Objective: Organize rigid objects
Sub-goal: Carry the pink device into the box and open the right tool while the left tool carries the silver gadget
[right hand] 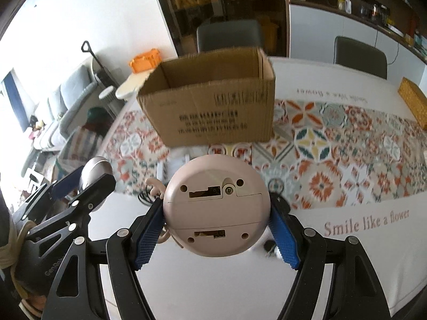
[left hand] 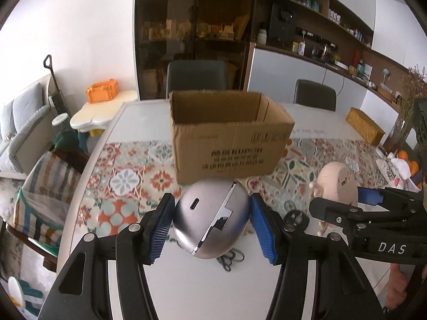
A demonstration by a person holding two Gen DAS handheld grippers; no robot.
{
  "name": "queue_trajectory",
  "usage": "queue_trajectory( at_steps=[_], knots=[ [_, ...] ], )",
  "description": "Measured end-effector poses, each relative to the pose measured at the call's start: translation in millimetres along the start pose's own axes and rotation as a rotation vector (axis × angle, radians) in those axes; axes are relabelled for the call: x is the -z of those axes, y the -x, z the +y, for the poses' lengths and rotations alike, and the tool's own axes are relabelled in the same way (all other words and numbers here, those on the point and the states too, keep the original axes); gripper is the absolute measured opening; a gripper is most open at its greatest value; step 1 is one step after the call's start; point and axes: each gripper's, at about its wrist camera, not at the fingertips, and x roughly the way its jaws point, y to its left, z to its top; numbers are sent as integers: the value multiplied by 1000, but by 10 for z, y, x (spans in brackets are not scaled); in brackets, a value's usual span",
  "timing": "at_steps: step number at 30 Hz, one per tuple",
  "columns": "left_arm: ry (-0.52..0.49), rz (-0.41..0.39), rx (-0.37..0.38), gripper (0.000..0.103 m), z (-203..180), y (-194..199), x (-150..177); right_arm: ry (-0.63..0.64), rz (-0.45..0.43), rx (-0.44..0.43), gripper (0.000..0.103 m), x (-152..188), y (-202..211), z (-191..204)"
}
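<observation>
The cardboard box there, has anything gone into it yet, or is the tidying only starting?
Little looks finished: the part of the cardboard box interior in view shows nothing. In hand now: the left gripper clamps a silver round gadget, the right gripper a pink round toy, both short of the box. Left: dropping both in, plus small dark bits on the table.

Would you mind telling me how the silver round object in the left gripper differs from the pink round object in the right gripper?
The silver object is shiny metallic grey; the pink object is matte pale pink. The silver one shows a small slot and a chrome stepped band; the pink one shows a flat panel with holes, a screw and two slots. The pink one has small curled limbs; the silver one shows none. Both are rounded, each clamped between blue pads before the cardboard box.
</observation>
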Motion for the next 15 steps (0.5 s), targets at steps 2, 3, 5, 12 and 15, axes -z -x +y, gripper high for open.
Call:
queue_trajectory(
  at_steps=[2, 3, 5, 12, 15],
  knots=[
    [4, -11, 4, 57, -5, 3, -87, 5, -21, -3, 75, -61, 43, -9],
    [3, -17, 1, 57, -11, -2, -135, 7, -32, -3, 75, -107, 66, -17],
    [-2, -35, -3, 57, -21, -8, -220, 10, -53, -10, 75, -188, 92, -34],
    [9, -63, -4, 57, -12, -67, -469, -1, -104, -18, 75, -468, 124, -107],
    [10, -71, -8, 57, 3, -120, -590, 3, -116, -24, 75, -574, 108, -107]
  ],
)
